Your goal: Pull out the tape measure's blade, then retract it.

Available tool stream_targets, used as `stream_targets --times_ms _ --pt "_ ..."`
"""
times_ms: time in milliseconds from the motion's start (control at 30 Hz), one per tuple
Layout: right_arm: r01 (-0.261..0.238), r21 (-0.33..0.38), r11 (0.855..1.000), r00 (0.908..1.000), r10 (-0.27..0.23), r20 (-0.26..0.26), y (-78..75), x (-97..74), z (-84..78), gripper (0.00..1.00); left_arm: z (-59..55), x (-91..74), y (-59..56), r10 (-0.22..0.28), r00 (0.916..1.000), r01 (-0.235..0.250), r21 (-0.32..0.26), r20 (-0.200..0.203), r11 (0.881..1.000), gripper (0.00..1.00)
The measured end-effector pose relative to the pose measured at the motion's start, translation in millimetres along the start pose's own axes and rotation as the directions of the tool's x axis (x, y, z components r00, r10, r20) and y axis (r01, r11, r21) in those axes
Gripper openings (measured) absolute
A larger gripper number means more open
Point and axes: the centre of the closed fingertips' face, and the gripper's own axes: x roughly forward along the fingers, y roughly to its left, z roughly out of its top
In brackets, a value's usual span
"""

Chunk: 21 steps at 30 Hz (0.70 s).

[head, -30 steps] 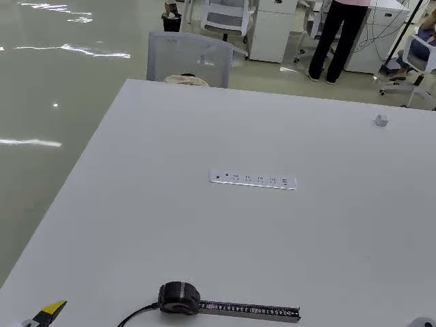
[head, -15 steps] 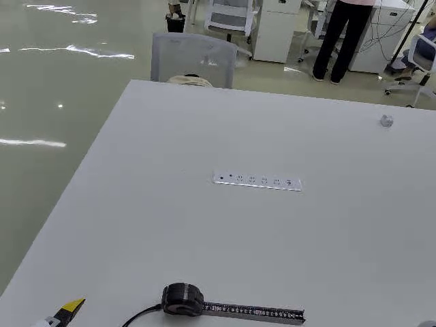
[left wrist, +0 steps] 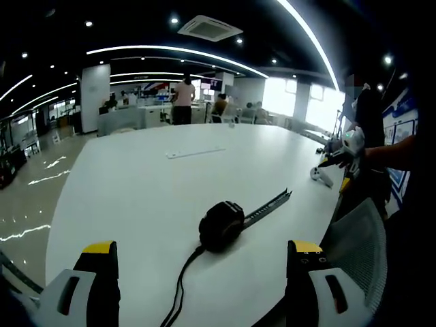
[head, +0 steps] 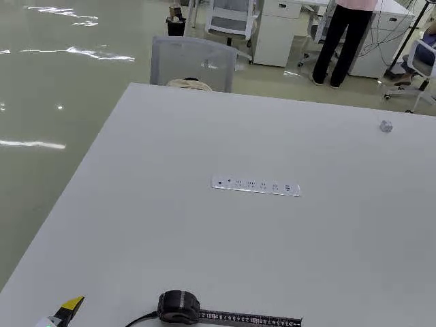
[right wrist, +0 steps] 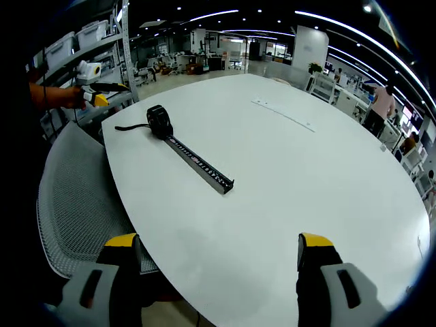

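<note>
Head view: tape measure (head: 179, 306) lies near table (head: 204, 238) edge.

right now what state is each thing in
tape measure: on the table, not held
blade: pulled out, flat on the table
left tool: open, empty
right tool: open, empty

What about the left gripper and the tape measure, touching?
Apart. In the left gripper view, bare table lies between the left gripper and the tape measure.
</note>
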Motion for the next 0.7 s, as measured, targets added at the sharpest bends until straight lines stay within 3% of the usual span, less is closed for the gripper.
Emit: stream_targets --times_ms 333,433,700 --pt "-0.062 -0.103 0.993 0.9978 0.059 -0.029 -9.3 6.8 23.2 0.93 3.6 14.9 -14.2 0.027 0.9996 -0.027 -0.02 -0.003 0.999 1.0" --pt "-0.065 -0.123 0.99 0.9977 0.062 -0.028 -13.4 8.4 29.6 0.94 7.0 15.7 -13.6 0.064 0.9979 -0.064 0.005 0.009 0.998 1.0" --pt "-0.121 -0.178 0.977 0.9914 0.11 -0.07 -14.5 19.5 39.7 0.96 3.5 22.0 -19.7 0.093 0.9957 -0.093 -0.033 -0.004 0.995 1.0"
